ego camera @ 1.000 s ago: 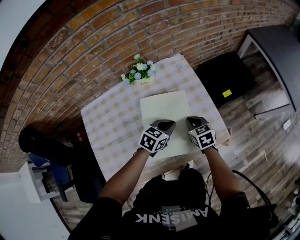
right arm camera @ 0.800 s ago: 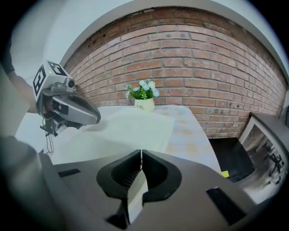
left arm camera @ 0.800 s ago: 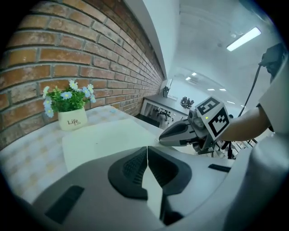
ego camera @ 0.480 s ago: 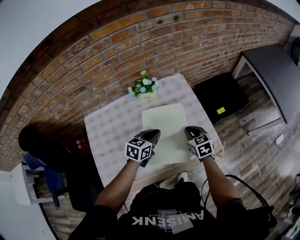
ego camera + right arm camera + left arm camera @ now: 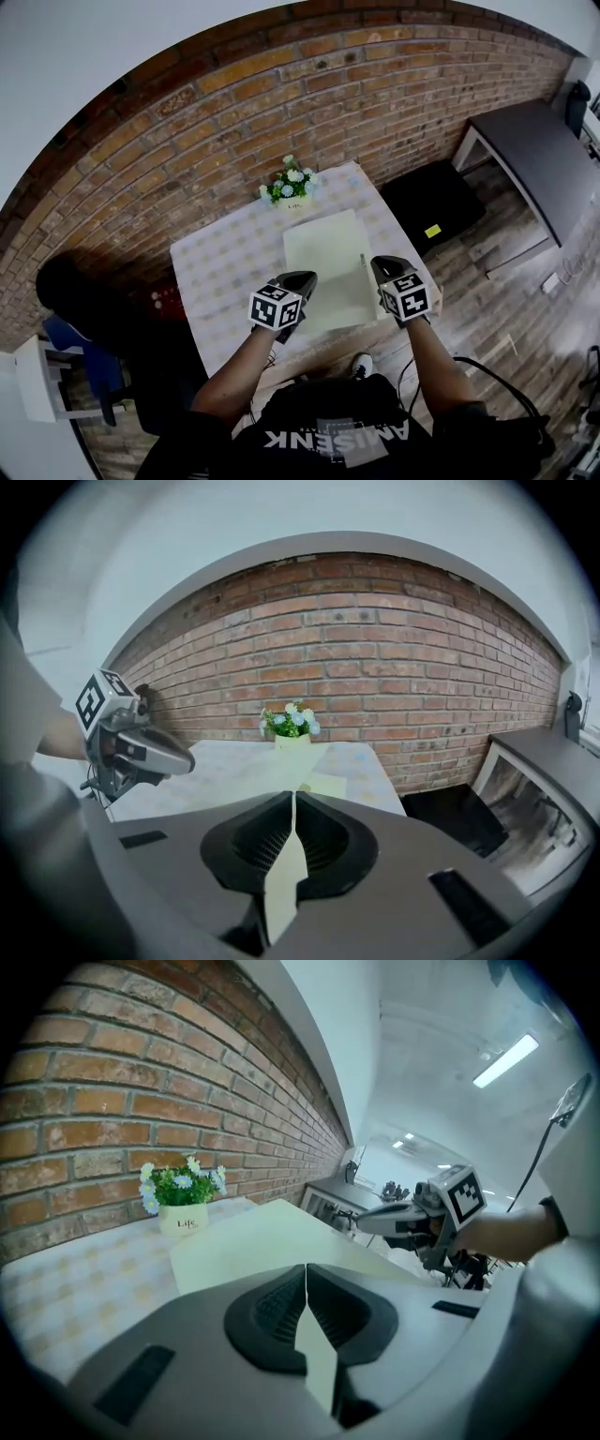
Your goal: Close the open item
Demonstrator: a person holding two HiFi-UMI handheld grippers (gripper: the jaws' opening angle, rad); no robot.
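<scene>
- Pale folder (image 5: pixel 328 262): lies on the checked tablecloth (image 5: pixel 225 258) of a small table, towards its right half, long side running away from the person.
- Left gripper (image 5: pixel 303 278): at the folder's near left corner; jaws pressed together on a thin pale sheet edge of the folder (image 5: pixel 281 1241).
- Right gripper (image 5: pixel 380 266): at the near right edge; jaws likewise clamped on the pale sheet, seen edge-on in its own view (image 5: pixel 286 855).
- Flower pot (image 5: pixel 289 184): white, with small pale blooms, just beyond the folder's far edge, against the brick wall (image 5: pixel 234 103).
- Black case (image 5: pixel 433 202): on the wooden floor, right of the table.
</scene>
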